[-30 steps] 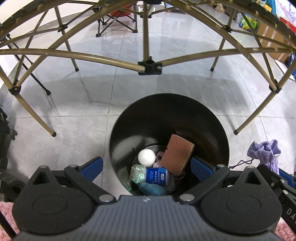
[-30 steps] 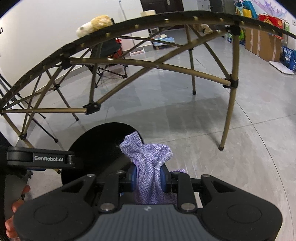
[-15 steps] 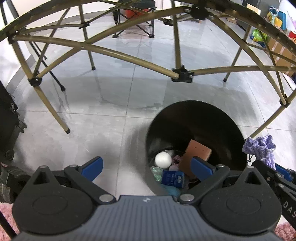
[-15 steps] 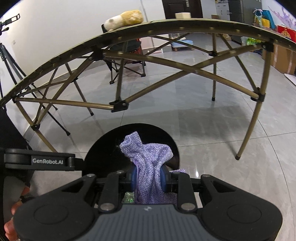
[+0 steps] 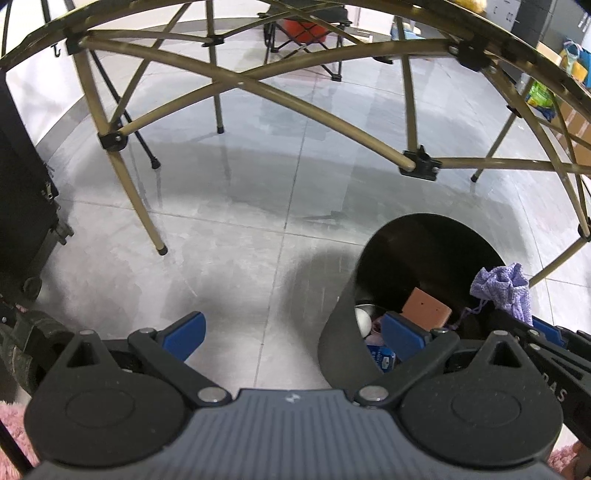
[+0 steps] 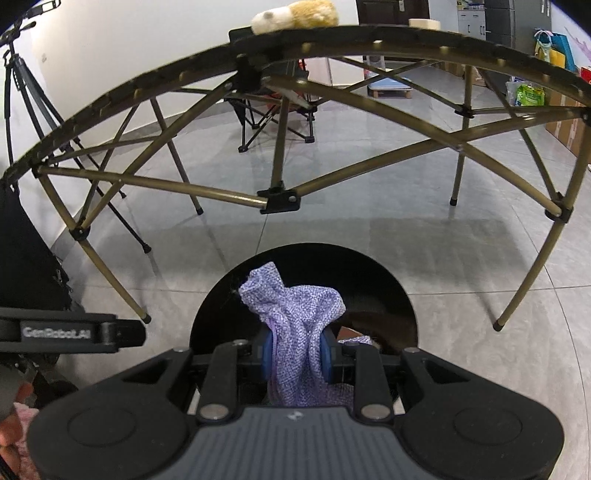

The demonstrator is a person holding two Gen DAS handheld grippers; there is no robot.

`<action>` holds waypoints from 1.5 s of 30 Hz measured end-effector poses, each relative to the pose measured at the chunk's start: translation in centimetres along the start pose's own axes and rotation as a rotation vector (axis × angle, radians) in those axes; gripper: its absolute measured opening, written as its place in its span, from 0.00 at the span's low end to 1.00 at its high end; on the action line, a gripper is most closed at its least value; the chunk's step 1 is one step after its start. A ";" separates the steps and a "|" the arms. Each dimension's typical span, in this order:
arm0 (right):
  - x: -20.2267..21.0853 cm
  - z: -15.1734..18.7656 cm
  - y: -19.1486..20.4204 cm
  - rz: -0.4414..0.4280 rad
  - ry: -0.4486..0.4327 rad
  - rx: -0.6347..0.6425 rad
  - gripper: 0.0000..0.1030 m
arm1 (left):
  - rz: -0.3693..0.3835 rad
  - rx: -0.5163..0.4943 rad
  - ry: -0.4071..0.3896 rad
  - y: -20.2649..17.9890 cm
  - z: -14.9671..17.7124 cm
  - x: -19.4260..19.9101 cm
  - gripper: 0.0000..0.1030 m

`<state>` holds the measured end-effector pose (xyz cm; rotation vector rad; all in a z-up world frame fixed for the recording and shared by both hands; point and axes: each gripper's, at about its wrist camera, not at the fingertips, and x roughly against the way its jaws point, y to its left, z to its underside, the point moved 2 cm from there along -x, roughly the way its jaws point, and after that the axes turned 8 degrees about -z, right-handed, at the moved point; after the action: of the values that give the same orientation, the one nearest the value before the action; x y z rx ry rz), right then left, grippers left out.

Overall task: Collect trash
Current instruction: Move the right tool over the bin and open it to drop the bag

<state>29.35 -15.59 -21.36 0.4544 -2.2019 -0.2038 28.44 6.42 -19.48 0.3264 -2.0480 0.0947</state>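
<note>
My right gripper (image 6: 295, 356) is shut on a purple knitted pouch (image 6: 295, 317) and holds it over the mouth of a black round trash bin (image 6: 388, 280). In the left wrist view the bin (image 5: 340, 332) stands at the lower right, with a white ball (image 5: 362, 320), a brown card (image 5: 426, 314) and a blue packet (image 5: 382, 358) inside. The pouch (image 5: 506, 291) hangs above the bin's right rim. My left gripper (image 5: 291, 332) is open and empty over the floor, left of the bin.
A folding table's tan legs and crossbars (image 5: 258, 92) arch over the grey tiled floor. A plush toy (image 6: 295, 13) lies on the tabletop edge. A folding chair (image 6: 273, 110) stands behind. A black case (image 5: 22, 199) is at the left.
My left gripper has swung left, away from above the bin, so the bin now sits at its right. My right gripper with the pouch has moved over the bin's mouth.
</note>
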 end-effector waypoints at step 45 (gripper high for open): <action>-7.1 0.6 -1.6 0.077 0.137 -0.095 0.94 | -0.056 0.032 0.070 2.5 0.6 -2.1 1.00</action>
<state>33.35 -14.34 -27.34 0.3210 -2.0618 -0.2281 28.19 9.08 -21.43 0.3944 -1.9685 0.1035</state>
